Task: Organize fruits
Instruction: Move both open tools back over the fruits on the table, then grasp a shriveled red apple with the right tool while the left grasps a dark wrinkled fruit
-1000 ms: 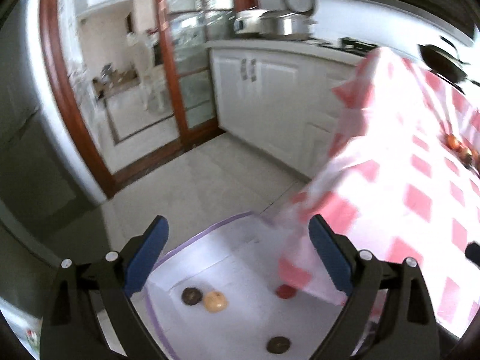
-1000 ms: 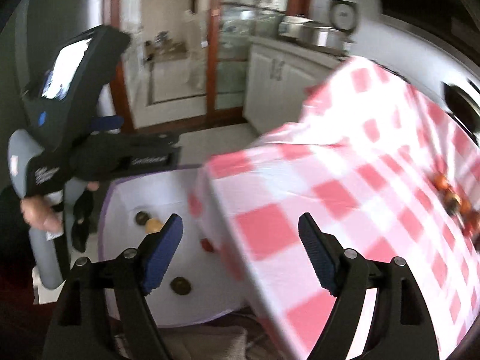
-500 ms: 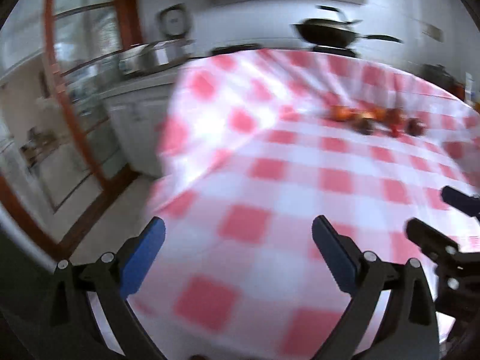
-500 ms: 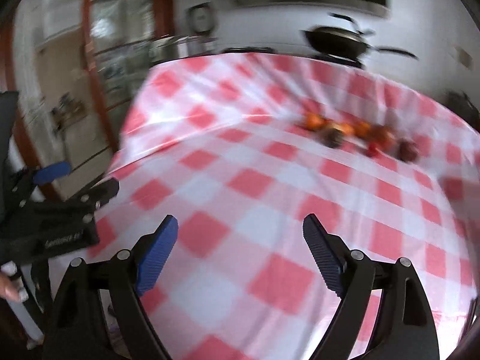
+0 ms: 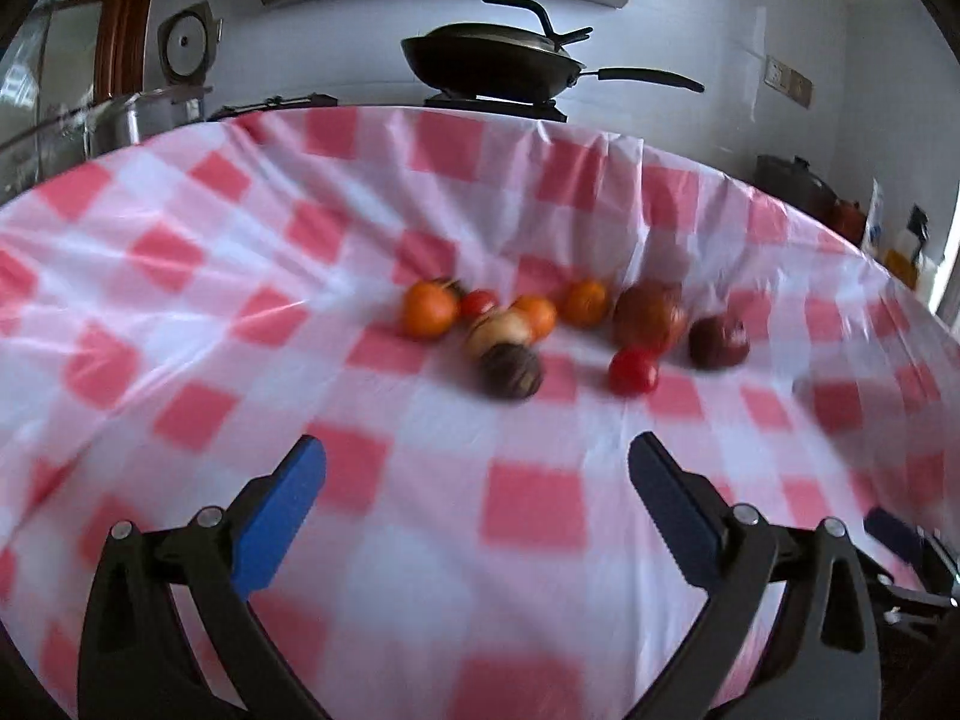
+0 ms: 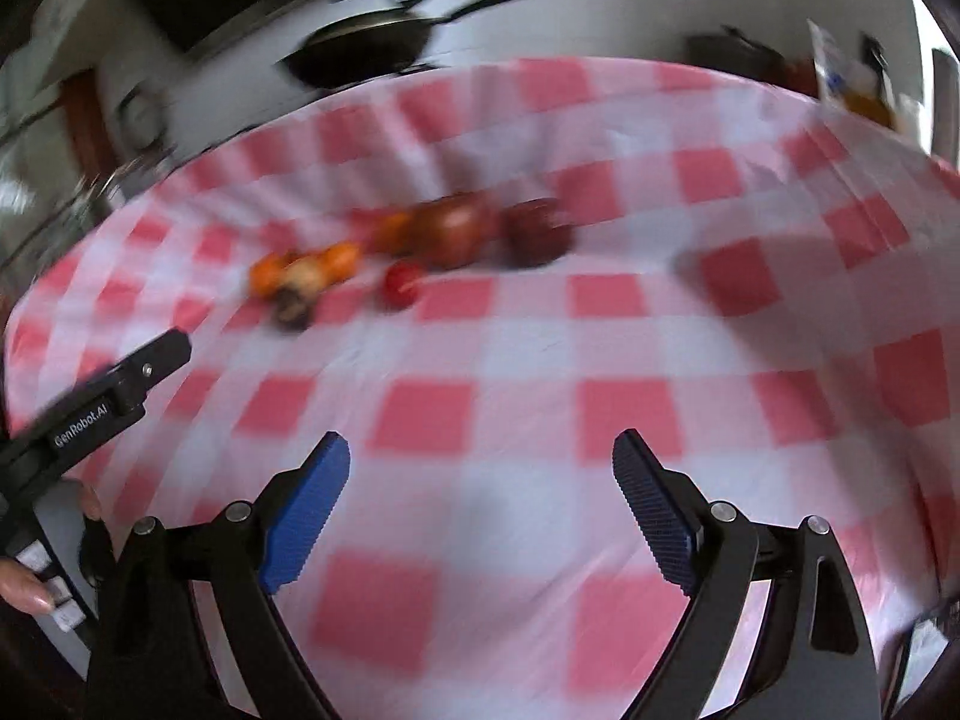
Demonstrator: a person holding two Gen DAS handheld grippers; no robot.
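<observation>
Your left claw (image 5: 477, 480) and right claw (image 6: 480, 474) both hovered over the red-and-white checked cloth (image 5: 528, 516) on the desk, jaws opening wide with nothing between the blue pads. The fruits (image 5: 564, 330) lay clustered in the middle of the left wrist frame, well apart from both claws: oranges, small red tomatoes (image 5: 633, 371), a dark round fruit (image 5: 511, 371) and two reddish-brown ones. A black wok (image 5: 492, 63) sat beyond the desk, at upper centre. In the right wrist frame the cluster (image 6: 420, 246) was blurred, upper left of centre.
</observation>
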